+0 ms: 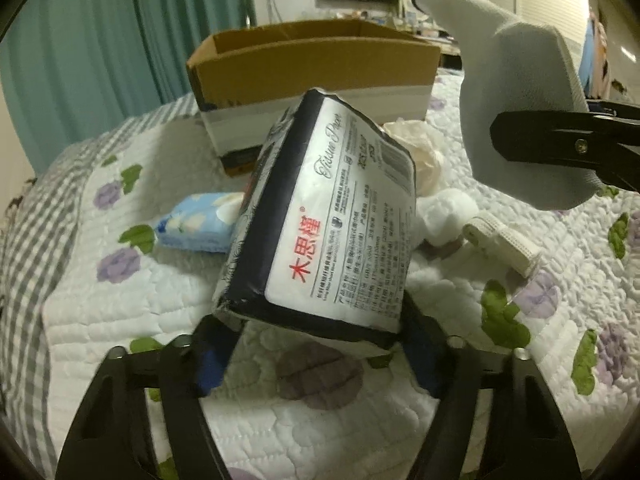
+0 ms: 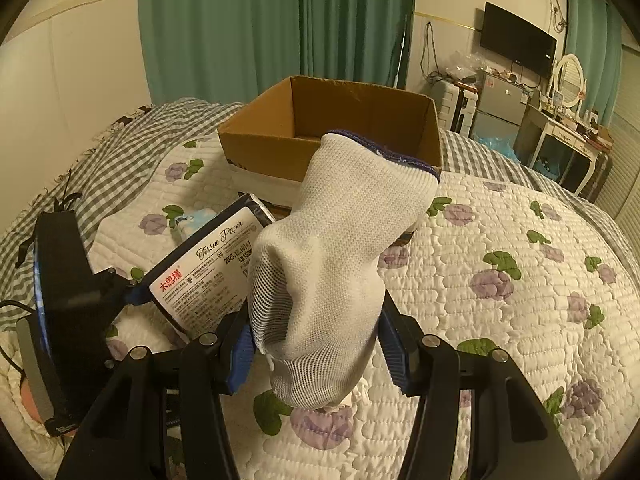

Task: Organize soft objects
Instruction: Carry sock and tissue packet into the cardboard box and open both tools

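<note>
My left gripper (image 1: 316,340) is shut on a tissue paper pack (image 1: 324,216), white with dark edges, held tilted above the quilt. The pack also shows in the right wrist view (image 2: 208,268). My right gripper (image 2: 316,340) is shut on a white sock (image 2: 336,264) with a blue cuff, held upright. The sock (image 1: 524,92) and the right gripper show at the right of the left wrist view. An open cardboard box (image 1: 312,60) stands on the bed beyond both; in the right wrist view the box (image 2: 332,120) looks empty.
On the flowered quilt (image 1: 120,320) lie a blue tissue packet (image 1: 196,220), a cream cloth (image 1: 416,152), a white fluffy item (image 1: 444,212) and a white strap-like piece (image 1: 500,248). Green curtains (image 2: 276,24) hang behind. Furniture and a TV (image 2: 516,40) stand at the right.
</note>
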`<state>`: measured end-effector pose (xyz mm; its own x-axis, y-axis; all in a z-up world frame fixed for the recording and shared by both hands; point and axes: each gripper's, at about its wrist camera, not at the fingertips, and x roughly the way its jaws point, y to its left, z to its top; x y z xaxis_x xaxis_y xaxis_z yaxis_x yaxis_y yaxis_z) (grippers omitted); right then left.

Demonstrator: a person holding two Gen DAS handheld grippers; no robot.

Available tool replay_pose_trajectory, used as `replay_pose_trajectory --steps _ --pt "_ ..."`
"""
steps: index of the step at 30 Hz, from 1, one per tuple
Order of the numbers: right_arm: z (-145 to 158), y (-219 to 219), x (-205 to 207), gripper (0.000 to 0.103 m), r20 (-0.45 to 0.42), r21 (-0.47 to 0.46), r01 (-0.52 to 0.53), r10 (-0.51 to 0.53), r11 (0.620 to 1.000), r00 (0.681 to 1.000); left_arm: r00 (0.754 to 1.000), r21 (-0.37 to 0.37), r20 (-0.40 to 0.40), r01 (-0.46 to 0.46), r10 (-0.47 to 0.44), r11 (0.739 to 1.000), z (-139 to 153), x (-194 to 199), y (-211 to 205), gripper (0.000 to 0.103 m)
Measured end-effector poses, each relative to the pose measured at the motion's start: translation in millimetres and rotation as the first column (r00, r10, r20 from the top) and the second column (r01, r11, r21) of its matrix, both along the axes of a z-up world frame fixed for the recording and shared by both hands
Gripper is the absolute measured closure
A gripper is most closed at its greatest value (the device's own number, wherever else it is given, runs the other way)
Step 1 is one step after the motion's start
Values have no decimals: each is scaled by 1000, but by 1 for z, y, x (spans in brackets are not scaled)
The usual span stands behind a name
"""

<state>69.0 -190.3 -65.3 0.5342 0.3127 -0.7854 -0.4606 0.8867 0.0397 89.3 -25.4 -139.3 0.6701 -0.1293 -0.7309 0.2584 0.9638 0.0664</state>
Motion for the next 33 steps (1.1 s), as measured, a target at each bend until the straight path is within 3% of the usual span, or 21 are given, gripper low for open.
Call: replay_pose_trajectory --steps 6,12,18,22,28,33 --pt "23 -12 -7 49 37 27 3 -4 1000 999 996 -7 86 -22 22 1000 27 -24 8 37" --pt "72 -10 5 49 103 59 -42 36 997 994 988 -94 147 -36 50 995 86 -40 17 37" --pt "124 3 47 49 230 -6 -74 74 997 971 967 -56 244 -67 78 996 154 -15 15 37" --pt "129 7 96 49 240 -6 -64 64 998 969 955 -53 282 -86 97 995 182 27 10 37" --pt "88 16 175 49 165 11 -85 82 996 983 968 -34 209 -136 140 990 158 107 -2 37" --pt "48 27 212 49 111 34 -112 108 993 988 975 -5 169 -143 142 990 126 150 -11 37"
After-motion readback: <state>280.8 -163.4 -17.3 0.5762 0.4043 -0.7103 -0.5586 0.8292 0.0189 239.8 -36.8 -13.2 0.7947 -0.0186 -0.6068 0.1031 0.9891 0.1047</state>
